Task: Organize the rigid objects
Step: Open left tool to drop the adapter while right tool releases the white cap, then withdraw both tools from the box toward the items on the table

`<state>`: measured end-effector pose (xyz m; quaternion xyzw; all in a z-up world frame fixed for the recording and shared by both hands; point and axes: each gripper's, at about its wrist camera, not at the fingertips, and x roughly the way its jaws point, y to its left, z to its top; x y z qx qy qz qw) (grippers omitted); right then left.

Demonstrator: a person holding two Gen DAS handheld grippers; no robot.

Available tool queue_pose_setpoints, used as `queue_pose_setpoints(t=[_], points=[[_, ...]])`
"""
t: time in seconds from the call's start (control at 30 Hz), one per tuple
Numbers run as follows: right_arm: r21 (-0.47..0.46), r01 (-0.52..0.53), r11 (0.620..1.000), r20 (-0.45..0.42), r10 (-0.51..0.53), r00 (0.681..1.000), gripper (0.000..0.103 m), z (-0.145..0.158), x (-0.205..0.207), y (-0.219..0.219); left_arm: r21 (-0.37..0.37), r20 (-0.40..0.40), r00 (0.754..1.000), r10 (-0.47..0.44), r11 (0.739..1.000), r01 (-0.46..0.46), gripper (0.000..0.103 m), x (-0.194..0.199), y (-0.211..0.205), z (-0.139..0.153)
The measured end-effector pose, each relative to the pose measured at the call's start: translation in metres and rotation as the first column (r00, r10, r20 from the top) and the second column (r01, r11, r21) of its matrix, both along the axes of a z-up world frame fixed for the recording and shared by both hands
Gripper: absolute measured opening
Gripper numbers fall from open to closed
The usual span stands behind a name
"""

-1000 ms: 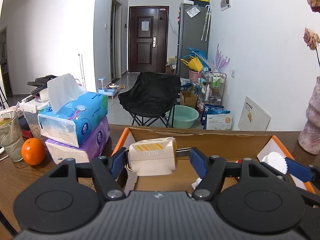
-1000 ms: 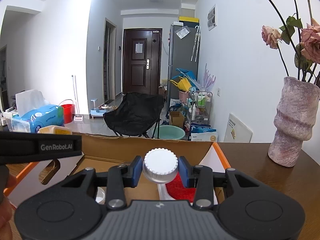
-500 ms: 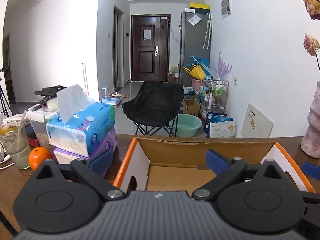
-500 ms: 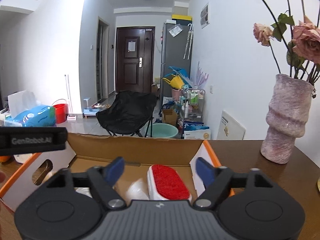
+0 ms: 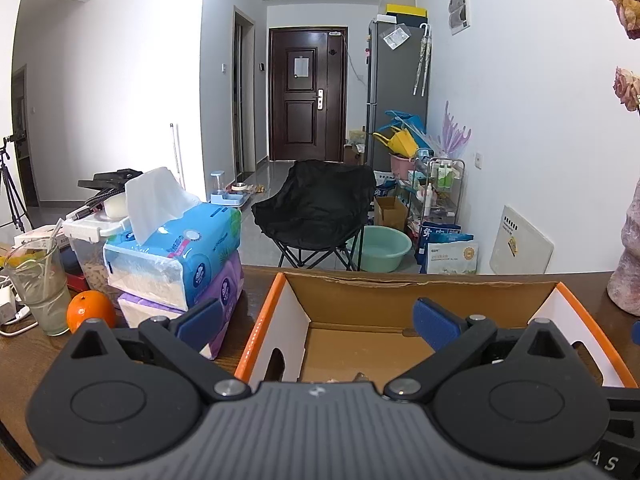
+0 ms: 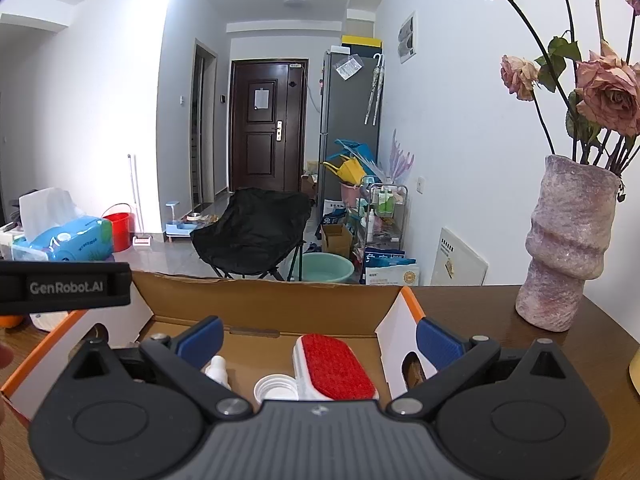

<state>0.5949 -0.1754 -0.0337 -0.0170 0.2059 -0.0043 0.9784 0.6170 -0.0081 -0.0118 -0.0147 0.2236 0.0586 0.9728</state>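
Observation:
An open cardboard box [image 5: 400, 288] with orange edges sits on the wooden table. My left gripper [image 5: 318, 318] hangs over its left part, open, with nothing between the fingers. Over the right part, my right gripper [image 6: 319, 336] has its jaws opening, and no object is between its pads. Below it on the floor of the box [image 6: 260, 300] lie a red-topped white brush [image 6: 336, 364], a round white cap [image 6: 276, 388] and a small white bottle [image 6: 218, 372]. The left gripper's black body [image 6: 64, 288] shows at the left of the right wrist view.
Two stacked tissue packs [image 5: 176, 248], an orange [image 5: 90, 312] and a glass [image 5: 38, 284] stand left of the box. A pink vase [image 6: 568, 240] with dried roses stands to its right. Beyond the table's far edge are a black chair and floor clutter.
Both grippers opened wide. The left let go of a cream pack, now out of view. The right let go of the white round cap, which now lies in the box.

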Motion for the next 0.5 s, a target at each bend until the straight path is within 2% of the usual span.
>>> queue_pose_setpoints(t=[0.5], points=[[-0.021, -0.002, 1.0, 0.018, 0.003, 1.0, 0.103, 0.004, -0.031, -0.004, 0.007, 0.005, 1.0, -0.006, 1.0, 0.006, 0.103, -0.03, -0.003, 0.004]])
